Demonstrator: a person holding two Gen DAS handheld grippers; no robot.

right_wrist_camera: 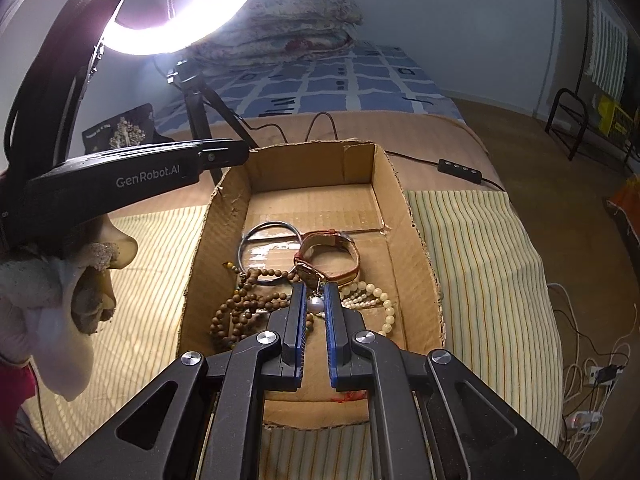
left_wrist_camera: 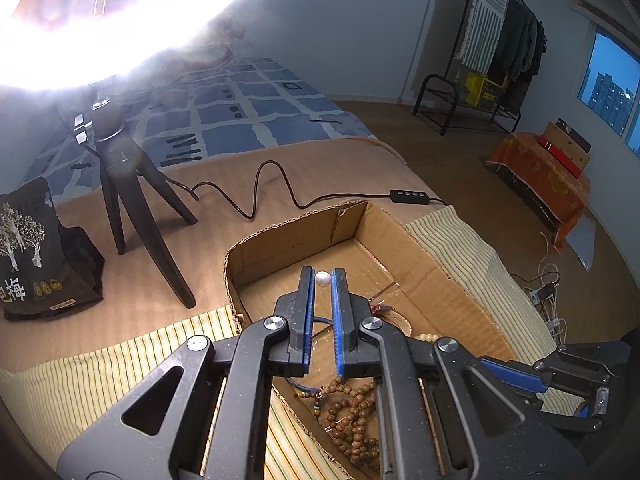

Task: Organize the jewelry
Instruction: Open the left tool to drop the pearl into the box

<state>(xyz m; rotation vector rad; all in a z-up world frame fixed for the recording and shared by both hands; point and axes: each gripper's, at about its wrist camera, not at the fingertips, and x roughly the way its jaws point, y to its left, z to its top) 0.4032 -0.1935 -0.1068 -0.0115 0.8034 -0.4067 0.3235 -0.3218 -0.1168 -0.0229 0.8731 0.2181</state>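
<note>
An open cardboard box [right_wrist_camera: 416, 264] lies on a striped mat. It holds a metal bangle [right_wrist_camera: 245, 240], a brown-strapped watch [right_wrist_camera: 352, 254], a string of wooden beads [right_wrist_camera: 244, 304] and a pale bead bracelet [right_wrist_camera: 374, 294]. My left gripper [left_wrist_camera: 323, 280] hangs over the box's far half, shut on a small white pearl [left_wrist_camera: 323, 279] at its fingertips. My right gripper [right_wrist_camera: 315, 294] is low over the jewelry pile, shut on a second white pearl [right_wrist_camera: 315, 304] just behind its tips. The wooden beads [left_wrist_camera: 352, 412] show under the left gripper too.
A ring light on a black tripod [left_wrist_camera: 120, 184] stands behind the box, and its cable and switch [left_wrist_camera: 408, 195] run along the far rim. A black printed pouch [left_wrist_camera: 36, 248] sits at the left. A person's gloved hand [right_wrist_camera: 48, 288] holds the left gripper. The bed edge drops to the floor on the right.
</note>
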